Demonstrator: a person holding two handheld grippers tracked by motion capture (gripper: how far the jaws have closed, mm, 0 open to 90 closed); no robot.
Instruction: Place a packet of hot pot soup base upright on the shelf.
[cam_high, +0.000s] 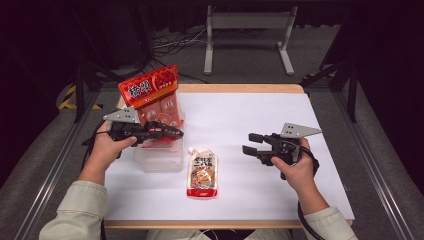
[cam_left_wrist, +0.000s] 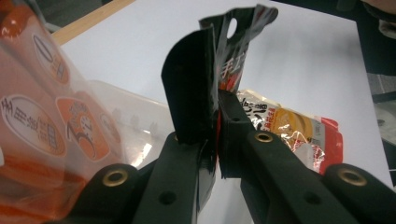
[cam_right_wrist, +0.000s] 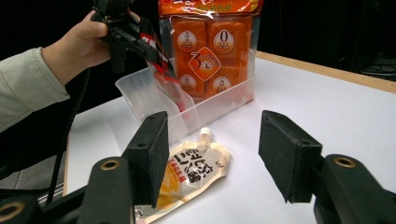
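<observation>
clear plastic bin sits on the white table, and a tall orange bag of small wrapped packs stands upright in its far end, rising well above the rim. the left gripper hangs over the bin, its fingers clamped on a thin dark red packet whose long axis runs up and down, hang-hole end topmost, lower end toward the bin. just right of the bin a spouted pouch lies flat, spout pointing toward the far edge. well right of the bin the right gripper hovers, fingers apart, nothing between them
</observation>
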